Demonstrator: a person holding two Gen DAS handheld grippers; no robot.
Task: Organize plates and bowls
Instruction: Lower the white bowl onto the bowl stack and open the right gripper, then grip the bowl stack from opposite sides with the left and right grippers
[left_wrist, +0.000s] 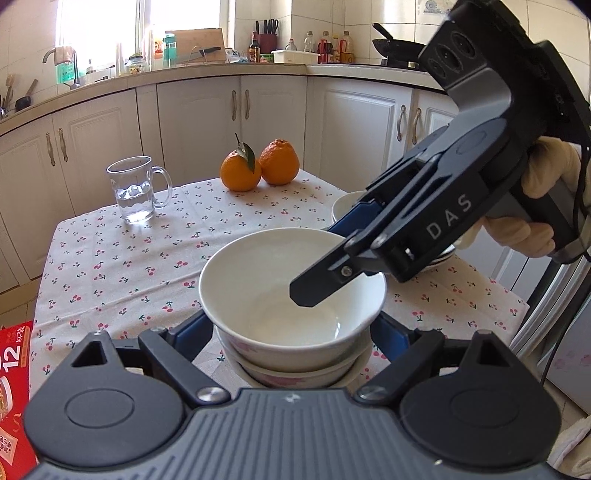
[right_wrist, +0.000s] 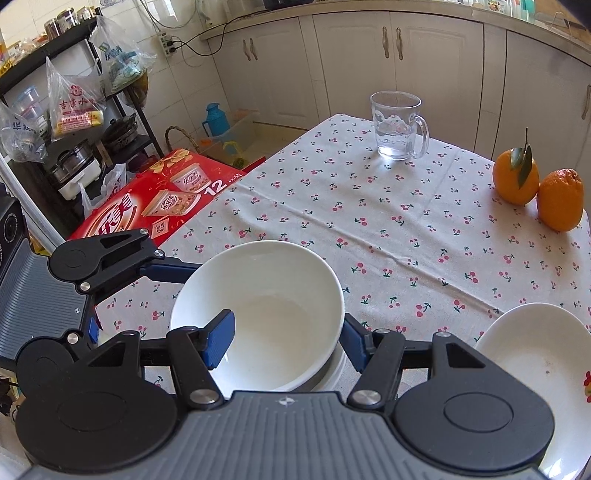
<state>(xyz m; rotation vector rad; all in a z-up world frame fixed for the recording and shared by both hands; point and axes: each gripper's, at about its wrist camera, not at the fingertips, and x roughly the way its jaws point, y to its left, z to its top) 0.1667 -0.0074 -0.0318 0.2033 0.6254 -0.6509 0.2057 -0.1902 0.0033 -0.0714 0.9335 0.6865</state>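
Note:
A plain white bowl (left_wrist: 258, 280) (right_wrist: 266, 295) sits nested on top of two pink-patterned bowls (left_wrist: 295, 363) near the table's front edge. My right gripper (left_wrist: 325, 258) (right_wrist: 288, 345) is shut on the top bowl's wall, with one finger inside it and the blue pad of the other outside the rim. My left gripper (left_wrist: 291, 332) straddles the stack low down, its blue pads lying against the bowls' sides. In the right wrist view one of its fingers (right_wrist: 166, 271) reaches the stack's far left side. Another white dish (right_wrist: 535, 362) lies to the right.
A glass mug (left_wrist: 135, 190) (right_wrist: 397, 127) with water and two oranges (left_wrist: 258, 168) (right_wrist: 535, 184) stand on the cherry-print tablecloth (left_wrist: 129, 266) (right_wrist: 369, 229). A red box (right_wrist: 155, 199) lies beside the table's left edge. More white dishes (left_wrist: 345, 203) sit behind the right gripper. A gloved hand (left_wrist: 546, 177) holds it.

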